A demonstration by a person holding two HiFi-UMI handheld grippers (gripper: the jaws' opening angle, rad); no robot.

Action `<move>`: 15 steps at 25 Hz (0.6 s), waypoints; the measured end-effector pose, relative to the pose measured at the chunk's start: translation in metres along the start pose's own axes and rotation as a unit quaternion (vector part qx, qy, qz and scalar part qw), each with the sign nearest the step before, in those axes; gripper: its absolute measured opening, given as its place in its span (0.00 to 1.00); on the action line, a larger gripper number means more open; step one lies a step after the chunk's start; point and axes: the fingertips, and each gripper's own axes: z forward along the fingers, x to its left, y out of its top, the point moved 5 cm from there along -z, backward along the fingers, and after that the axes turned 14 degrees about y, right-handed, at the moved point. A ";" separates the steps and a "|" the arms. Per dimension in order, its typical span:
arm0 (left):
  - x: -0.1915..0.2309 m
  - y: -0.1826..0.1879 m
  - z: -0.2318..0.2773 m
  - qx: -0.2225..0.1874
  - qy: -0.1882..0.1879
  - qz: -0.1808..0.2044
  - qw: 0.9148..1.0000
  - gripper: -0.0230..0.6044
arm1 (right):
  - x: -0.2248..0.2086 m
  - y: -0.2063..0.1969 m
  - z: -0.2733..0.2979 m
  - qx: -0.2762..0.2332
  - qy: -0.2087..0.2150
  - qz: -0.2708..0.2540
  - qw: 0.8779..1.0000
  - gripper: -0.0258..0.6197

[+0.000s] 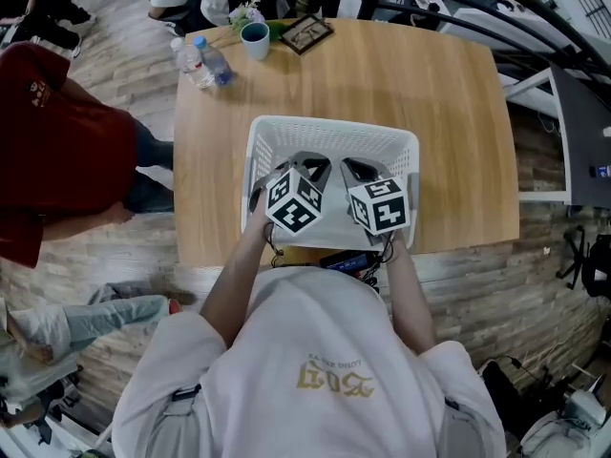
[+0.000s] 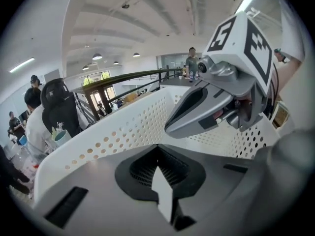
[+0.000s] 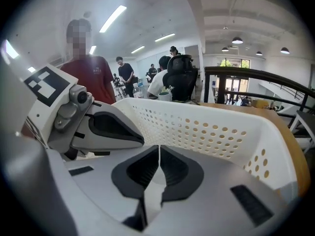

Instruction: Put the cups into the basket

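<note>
A teal cup (image 1: 255, 39) stands at the far left of the wooden table (image 1: 449, 141), well beyond the white perforated basket (image 1: 329, 134) in the table's middle. Nothing shows inside the basket besides the gripper tips. Both grippers hang side by side over its near part. My left gripper (image 1: 310, 172) is shut and holds nothing; the left gripper view shows its pads (image 2: 158, 154) together, the basket wall (image 2: 123, 132) ahead and the cup (image 2: 61, 137) beyond. My right gripper (image 1: 358, 172) is also shut and empty, its jaws (image 3: 159, 154) meeting in front of the basket wall (image 3: 211, 132).
Two plastic bottles (image 1: 203, 62) lie next to the cup, with a framed picture (image 1: 306, 33) and a small plant (image 1: 250, 12) behind it. A person in red (image 1: 48, 151) stands left of the table, others beyond its far edge. A railing (image 3: 256, 77) runs on the right.
</note>
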 end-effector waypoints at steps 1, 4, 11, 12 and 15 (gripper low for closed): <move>0.002 0.002 -0.002 -0.008 0.006 -0.008 1.000 0.05 | 0.000 0.001 -0.002 -0.007 -0.003 0.001 1.000 0.07; 0.010 0.008 -0.008 -0.037 0.031 -0.033 0.998 0.05 | -0.001 0.007 -0.011 -0.029 -0.017 -0.003 0.999 0.06; 0.035 0.031 -0.048 -0.164 0.075 -0.117 0.977 0.05 | 0.007 0.028 -0.039 -0.108 -0.042 -0.025 0.993 0.06; 0.039 0.034 -0.054 -0.178 0.081 -0.132 0.972 0.05 | 0.008 0.031 -0.044 -0.119 -0.050 -0.032 0.991 0.06; 0.051 0.043 -0.072 -0.210 0.112 -0.161 0.958 0.05 | 0.013 0.039 -0.060 -0.157 -0.076 -0.046 0.984 0.06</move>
